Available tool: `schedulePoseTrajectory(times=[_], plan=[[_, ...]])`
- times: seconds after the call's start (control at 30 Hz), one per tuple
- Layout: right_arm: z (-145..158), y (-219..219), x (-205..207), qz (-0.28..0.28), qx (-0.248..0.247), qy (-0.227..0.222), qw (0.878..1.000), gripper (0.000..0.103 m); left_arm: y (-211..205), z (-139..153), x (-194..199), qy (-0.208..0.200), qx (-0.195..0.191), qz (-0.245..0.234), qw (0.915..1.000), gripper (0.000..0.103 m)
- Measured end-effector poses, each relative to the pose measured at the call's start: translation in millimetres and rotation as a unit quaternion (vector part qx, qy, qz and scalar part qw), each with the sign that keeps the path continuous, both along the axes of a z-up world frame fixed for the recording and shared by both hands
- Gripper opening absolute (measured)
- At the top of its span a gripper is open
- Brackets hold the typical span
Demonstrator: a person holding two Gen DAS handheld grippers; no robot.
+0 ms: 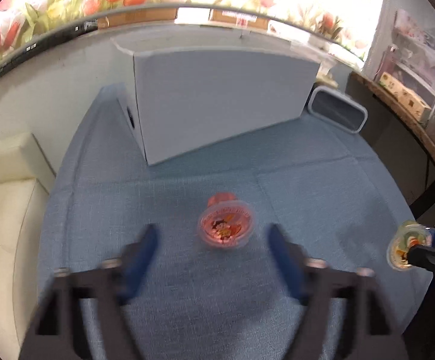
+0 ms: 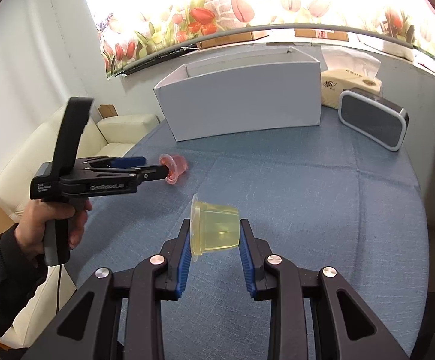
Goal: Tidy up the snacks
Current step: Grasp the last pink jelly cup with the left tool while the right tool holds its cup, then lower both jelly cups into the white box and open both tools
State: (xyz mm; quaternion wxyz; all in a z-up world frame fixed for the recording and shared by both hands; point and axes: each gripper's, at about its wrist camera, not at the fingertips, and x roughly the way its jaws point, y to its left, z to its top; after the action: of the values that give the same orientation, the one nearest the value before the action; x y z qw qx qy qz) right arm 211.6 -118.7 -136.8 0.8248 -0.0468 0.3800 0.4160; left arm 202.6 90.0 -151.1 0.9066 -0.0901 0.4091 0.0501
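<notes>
Jelly is the snack here, in two small cups. The red jelly cup (image 1: 225,225) lies on its side at the centre of the left wrist view, on the blue tablecloth (image 1: 307,180), with its printed lid turned to the camera. The left gripper (image 1: 212,240) has its jaws spread wide; the cup is just beyond the blue fingertips (image 1: 149,240) and nothing presses on it. In the right wrist view the right gripper (image 2: 214,231) pinches the yellow jelly cup (image 2: 215,229) sideways, lifted over the cloth at lower centre. The white box (image 2: 241,96), open on top, stands at upper centre, probably the place for both cups. To do this step well, I think the left jaws should go down around the red cup's body, not its thin rim, and close gently, because a cup on its side may roll away.
</notes>
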Motion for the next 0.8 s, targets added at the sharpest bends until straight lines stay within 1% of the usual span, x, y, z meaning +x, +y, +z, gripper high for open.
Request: schedulePoseTrajectory(times=[0.03, 0.07, 0.13, 0.2, 0.27, 0.33, 0.47, 0.53, 0.57, 0.6, 0.8], plan=[[-0.8, 0.8, 0.2, 0.0, -0.001, 0.001, 1.0, 0.032, -1.4, 1.4, -0.5, -0.007, 0.003, -0.008, 0.9999, 0.091], [-1.6, 1.5, 0.3, 0.001, -0.002, 0.001, 1.0, 0.032, -2.1, 1.4, 0.4, -0.006, 0.003, -0.016, 0.9999, 0.093], [-2.6, 2.3, -0.5, 0.002, -0.002, 0.002, 1.0, 0.032, -5.7, -0.7, 8.1, 0.001, 0.007, -0.022, 0.9997, 0.094], [-2.1, 2.6, -0.3, 0.002, -0.002, 0.002, 1.0, 0.032, -7.7, -4.4, 17.2, 0.008, 0.016, -0.018, 0.9997, 0.093], [-1.0, 1.9, -0.1, 0.001, -0.001, 0.001, 1.0, 0.032, -7.6, -8.6, 25.0, 0.015, 0.01, -0.013, 0.9998, 0.093], [-1.0, 0.9, 0.9, 0.0, -0.002, 0.0, 1.0, 0.032, -9.2, -10.1, 28.3, 0.019, 0.016, -0.009, 0.9996, 0.093], [-2.5, 0.2, 2.0, -0.002, -0.004, 0.003, 1.0, 0.032, -10.2, -13.0, 30.3, 0.021, 0.02, -0.017, 0.9994, 0.093], [-2.2, 1.1, 1.2, -0.002, -0.003, 0.004, 1.0, 0.032, -11.9, -14.9, 34.4, 0.024, 0.025, -0.019, 0.9992, 0.073], [-1.9, 1.3, 0.8, -0.001, -0.004, 0.003, 1.0, 0.032, -12.5, -17.2, 38.5, 0.034, 0.025, -0.02, 0.9989, 0.05], [-1.7, 1.3, 0.2, -0.001, -0.003, 0.003, 1.0, 0.032, -11.1, -18.7, 39.7, 0.039, 0.021, -0.018, 0.9989, 0.051], [-1.8, 0.5, -0.2, -0.001, 0.001, 0.006, 1.0, 0.032, -9.0, -12.7, 35.8, 0.036, 0.015, -0.027, 0.9989, 0.051]])
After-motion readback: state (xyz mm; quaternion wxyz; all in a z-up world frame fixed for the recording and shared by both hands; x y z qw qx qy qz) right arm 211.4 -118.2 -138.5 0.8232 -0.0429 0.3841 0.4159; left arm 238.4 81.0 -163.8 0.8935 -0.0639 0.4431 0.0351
